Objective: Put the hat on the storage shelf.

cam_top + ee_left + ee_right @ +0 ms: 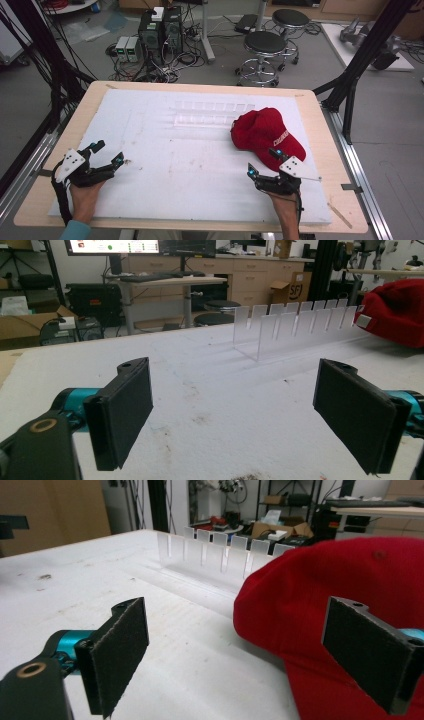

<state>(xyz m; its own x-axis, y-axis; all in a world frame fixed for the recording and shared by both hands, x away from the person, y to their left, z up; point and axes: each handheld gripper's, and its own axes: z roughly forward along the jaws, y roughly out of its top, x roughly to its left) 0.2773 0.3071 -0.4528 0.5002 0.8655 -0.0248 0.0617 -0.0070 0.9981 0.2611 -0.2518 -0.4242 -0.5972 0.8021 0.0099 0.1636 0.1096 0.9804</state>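
Observation:
A red cap [265, 134] lies on the white board [165, 150] at the right, its brim toward the near edge. My right gripper [264, 163] stands open just in front of the brim; in the right gripper view the red cap [320, 595] lies ahead, with one jaw over the brim and nothing between the jaws. My left gripper [107, 153] rests open at the board's left side, far from the cap. A clear slotted acrylic rack [210, 114] stands at the board's middle back, also seen as the rack [295, 322] in the left gripper view.
The board lies on a wooden table [320, 150]. Behind the table are two black stools [265, 47], computer boxes [159, 30] with cables on the floor, and black frame legs [350, 85] at the right.

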